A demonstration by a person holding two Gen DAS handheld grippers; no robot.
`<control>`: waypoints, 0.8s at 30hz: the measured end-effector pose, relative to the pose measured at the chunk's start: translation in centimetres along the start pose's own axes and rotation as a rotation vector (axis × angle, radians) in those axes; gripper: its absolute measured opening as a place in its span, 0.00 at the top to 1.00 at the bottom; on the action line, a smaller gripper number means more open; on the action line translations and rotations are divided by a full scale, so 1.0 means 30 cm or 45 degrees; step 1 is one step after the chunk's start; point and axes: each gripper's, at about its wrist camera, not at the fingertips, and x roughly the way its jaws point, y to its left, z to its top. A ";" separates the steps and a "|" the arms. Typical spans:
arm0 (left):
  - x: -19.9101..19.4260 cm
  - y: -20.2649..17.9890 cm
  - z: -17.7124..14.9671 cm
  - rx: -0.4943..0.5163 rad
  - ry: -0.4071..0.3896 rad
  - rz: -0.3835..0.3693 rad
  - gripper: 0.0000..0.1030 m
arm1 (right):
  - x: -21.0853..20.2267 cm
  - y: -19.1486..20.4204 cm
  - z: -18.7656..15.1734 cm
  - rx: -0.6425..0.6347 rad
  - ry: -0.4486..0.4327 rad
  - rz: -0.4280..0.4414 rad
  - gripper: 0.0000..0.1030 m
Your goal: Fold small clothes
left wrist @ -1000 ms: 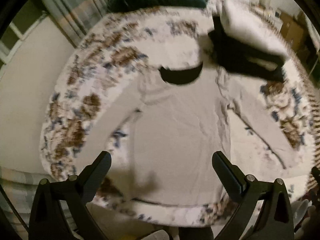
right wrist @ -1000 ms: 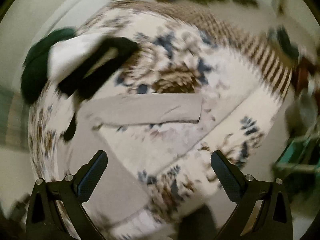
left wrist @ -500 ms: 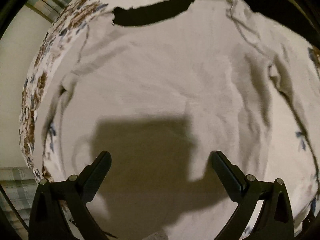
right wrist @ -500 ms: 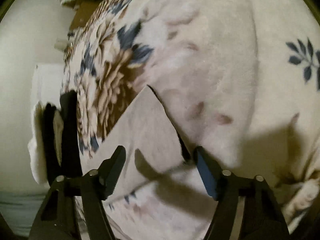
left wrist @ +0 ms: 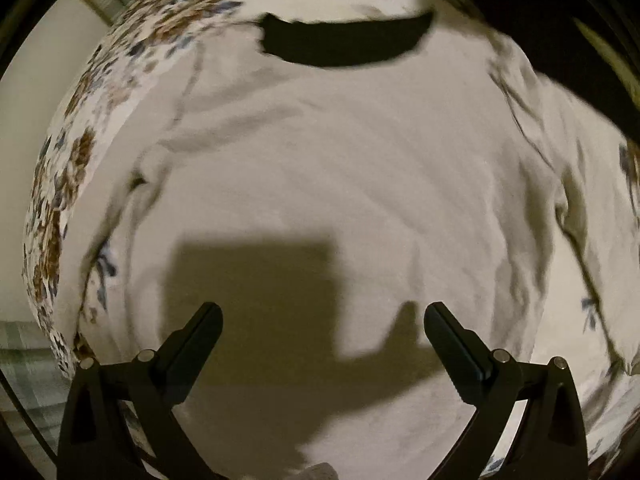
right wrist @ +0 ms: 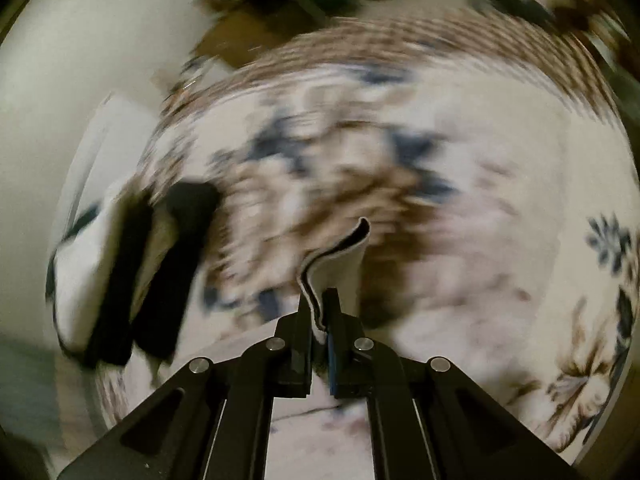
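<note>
— What has changed for us?

— Our right gripper (right wrist: 319,320) has just closed its jaws on the sleeve cuff (right wrist: 340,264) of the pale shirt (left wrist: 320,168); a second ago they stood wide. So we judge the sleeve fold can begin.

— And the left gripper (left wrist: 323,332)?

— Jaws apart, empty, low over the shirt's body, below the dark collar (left wrist: 344,42). The shirt lies flat, lightly creased, on the floral blanket (left wrist: 60,184).

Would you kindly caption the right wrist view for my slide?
Right gripper shut on the sleeve cuff of a beige shirt, above the floral bedspread.
</note>
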 end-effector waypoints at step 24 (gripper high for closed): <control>0.086 1.038 -0.098 -0.666 0.045 0.180 0.00 | 0.408 1.037 -1.444 -1.277 0.752 0.202 0.95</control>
